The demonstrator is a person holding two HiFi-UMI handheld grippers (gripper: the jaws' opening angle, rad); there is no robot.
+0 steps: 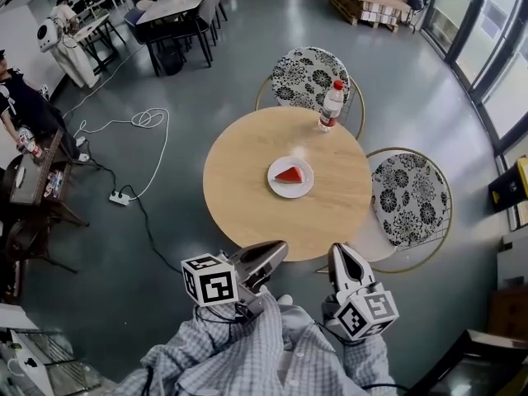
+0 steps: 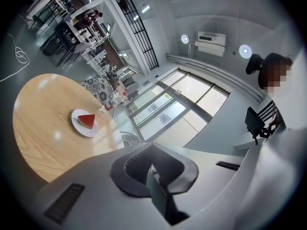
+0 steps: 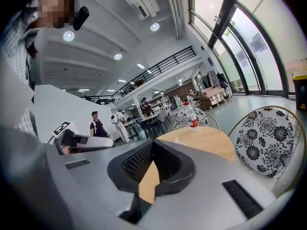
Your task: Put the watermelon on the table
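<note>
A red watermelon slice (image 1: 289,174) lies on a white plate (image 1: 304,190) in the middle of the round wooden table (image 1: 243,188). The left gripper view shows the same slice (image 2: 87,120) on its plate (image 2: 80,128). My left gripper (image 1: 278,250) hovers at the table's near edge, shut and empty, well short of the plate. My right gripper (image 1: 339,252) is beside it at the same edge, its jaws together with nothing held. In their own views the left gripper (image 2: 152,166) and right gripper (image 3: 152,164) hold nothing.
A water bottle (image 1: 331,106) with a red cap stands at the table's far edge. Two floral-cushioned chairs (image 1: 309,77) (image 1: 410,200) sit behind and to the right of the table. A power strip (image 1: 120,197) and cables lie on the floor at left, near a person (image 1: 21,106).
</note>
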